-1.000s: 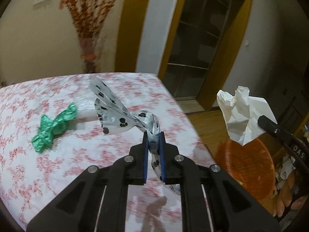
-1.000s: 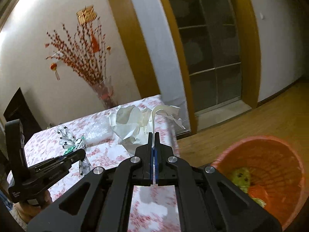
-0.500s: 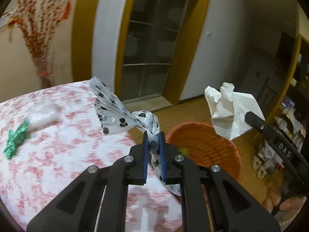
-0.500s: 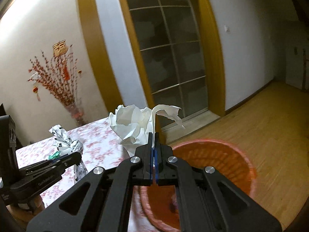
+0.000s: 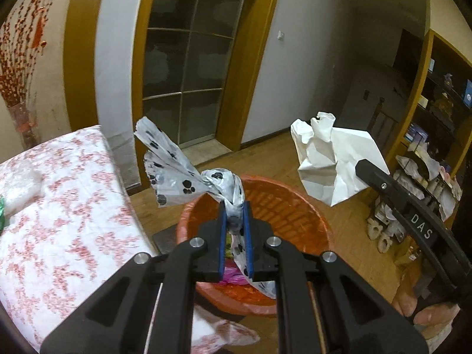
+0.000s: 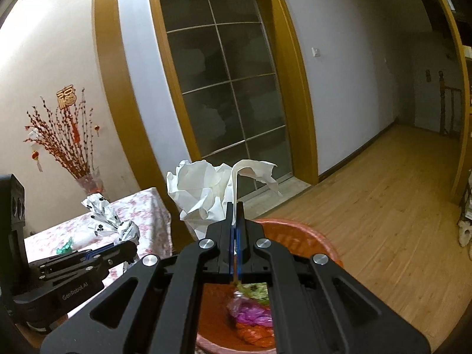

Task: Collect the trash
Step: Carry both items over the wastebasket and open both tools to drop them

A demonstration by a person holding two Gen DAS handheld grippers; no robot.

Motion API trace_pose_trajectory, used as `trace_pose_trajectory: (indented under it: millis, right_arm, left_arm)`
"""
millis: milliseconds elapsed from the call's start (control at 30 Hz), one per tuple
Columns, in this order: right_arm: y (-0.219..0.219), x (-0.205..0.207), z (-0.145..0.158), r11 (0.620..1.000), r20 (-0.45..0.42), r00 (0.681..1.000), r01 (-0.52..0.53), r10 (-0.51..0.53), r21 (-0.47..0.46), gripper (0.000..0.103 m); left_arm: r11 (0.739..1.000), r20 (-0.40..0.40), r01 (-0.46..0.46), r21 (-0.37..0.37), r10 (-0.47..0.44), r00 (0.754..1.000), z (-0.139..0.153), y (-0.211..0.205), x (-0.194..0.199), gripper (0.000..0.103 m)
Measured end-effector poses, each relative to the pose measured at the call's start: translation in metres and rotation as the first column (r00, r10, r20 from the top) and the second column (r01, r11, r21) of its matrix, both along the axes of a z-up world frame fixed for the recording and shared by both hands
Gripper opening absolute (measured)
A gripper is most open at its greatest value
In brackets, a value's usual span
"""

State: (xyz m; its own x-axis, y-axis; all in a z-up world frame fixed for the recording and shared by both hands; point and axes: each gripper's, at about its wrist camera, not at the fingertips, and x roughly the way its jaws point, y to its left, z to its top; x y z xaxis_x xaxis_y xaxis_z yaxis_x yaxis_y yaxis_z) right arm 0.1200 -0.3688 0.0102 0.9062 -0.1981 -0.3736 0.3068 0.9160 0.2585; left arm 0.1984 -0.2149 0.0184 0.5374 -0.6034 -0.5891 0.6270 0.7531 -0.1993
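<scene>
Left wrist: left gripper pinches the paw-print wrapper above the orange bin's near rim. Right wrist: right gripper clamps crumpled white paper over it. Drop step; next, probably release both

Home living room, floral-clothed table, wooden floor, cluttered shelves

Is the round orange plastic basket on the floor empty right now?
No, the round orange plastic basket already holds trash, including a crumpled pink plastic piece and something green beside it.
</scene>
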Motion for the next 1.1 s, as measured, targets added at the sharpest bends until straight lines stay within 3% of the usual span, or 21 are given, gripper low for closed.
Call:
trace_pose_trajectory:
  millis: [433,533,600,800,1100]
  right_arm:
    - [-0.021,0.001,-0.01,0.997,0.0,1.0,0.018,-0.018,0.069,0.0]
    - [-0.025,0.003,-0.014,0.997,-0.009,1.0,0.012,-0.011,0.078,0.0]
    - [-0.03,0.01,-0.023,0.994,-0.041,0.999,0.008,-0.004,0.111,0.002]
    - [-0.041,0.013,-0.046,0.982,-0.103,0.995,0.016,0.004,0.188,0.022]
    - [-0.034,0.011,-0.046,0.989,-0.117,0.993,0.031,-0.014,0.145,0.046]
  left_arm:
    - [0.999,-0.059,0.038,0.009,-0.038,0.998,-0.022,-0.035,0.009,0.012]
    - [0.999,-0.067,0.04,0.029,-0.038,0.997,-0.03,-0.038,0.013,0.014]
    - [0.998,-0.08,0.034,0.044,-0.03,0.996,-0.038,-0.038,0.016,0.02]
    - [0.997,-0.114,0.001,0.077,0.008,0.993,-0.054,-0.028,0.025,0.039]
    - [0.982,-0.07,-0.097,0.163,0.109,0.992,-0.065,0.008,0.033,0.056]
